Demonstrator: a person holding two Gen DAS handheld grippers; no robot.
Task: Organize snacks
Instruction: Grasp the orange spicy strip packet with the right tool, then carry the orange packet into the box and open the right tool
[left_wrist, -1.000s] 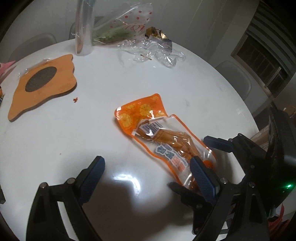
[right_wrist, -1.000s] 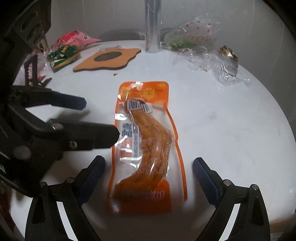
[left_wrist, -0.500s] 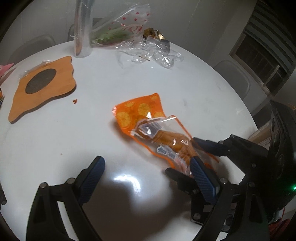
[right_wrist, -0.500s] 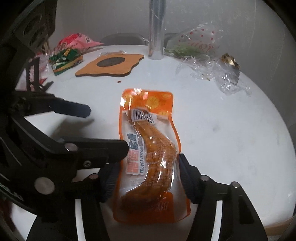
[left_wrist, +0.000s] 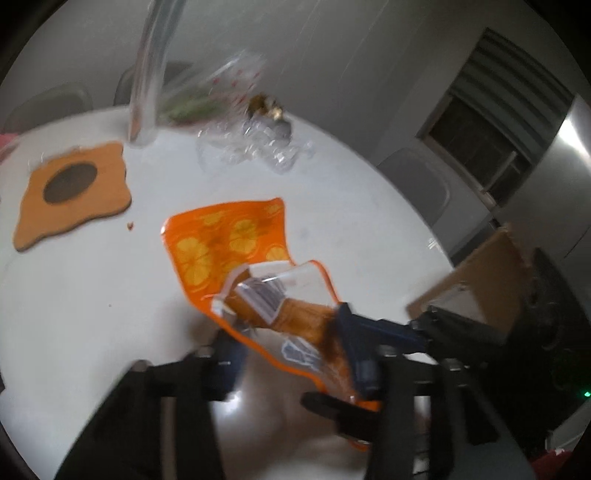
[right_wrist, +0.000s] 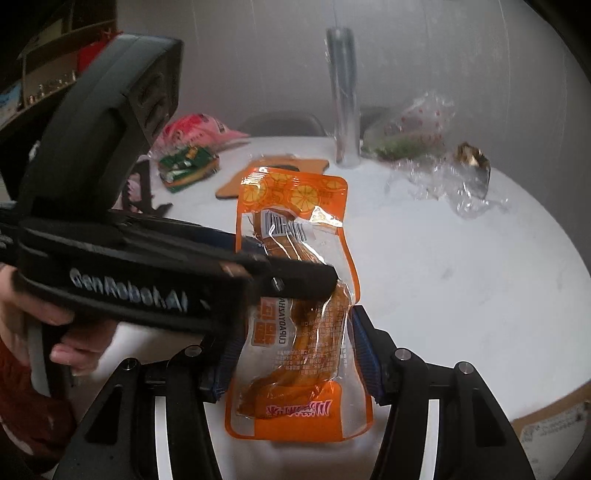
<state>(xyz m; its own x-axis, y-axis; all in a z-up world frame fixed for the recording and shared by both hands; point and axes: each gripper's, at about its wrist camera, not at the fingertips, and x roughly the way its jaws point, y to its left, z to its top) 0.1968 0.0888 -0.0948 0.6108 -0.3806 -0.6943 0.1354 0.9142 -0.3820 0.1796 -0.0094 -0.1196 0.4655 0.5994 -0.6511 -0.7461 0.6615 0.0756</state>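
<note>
Right gripper (right_wrist: 293, 352) fingers (right_wrist: 364, 350) clamped on the orange snack pouch (right_wrist: 295, 295), lifted off the white desk (right_wrist: 461, 277). Left gripper (left_wrist: 291, 356) fingers (left_wrist: 354, 343) closing, pouch between them too. Behind: cork mat (left_wrist: 74, 192), crinkled clear plastic (right_wrist: 450, 181), green and pink snack packs (right_wrist: 188, 166).

Snack pouch (right_wrist: 295, 295) above table (right_wrist: 461, 277)

Orange snack packet (right_wrist: 295, 302), clear-windowed, upright, lifted above the white table (right_wrist: 461, 266)
</note>
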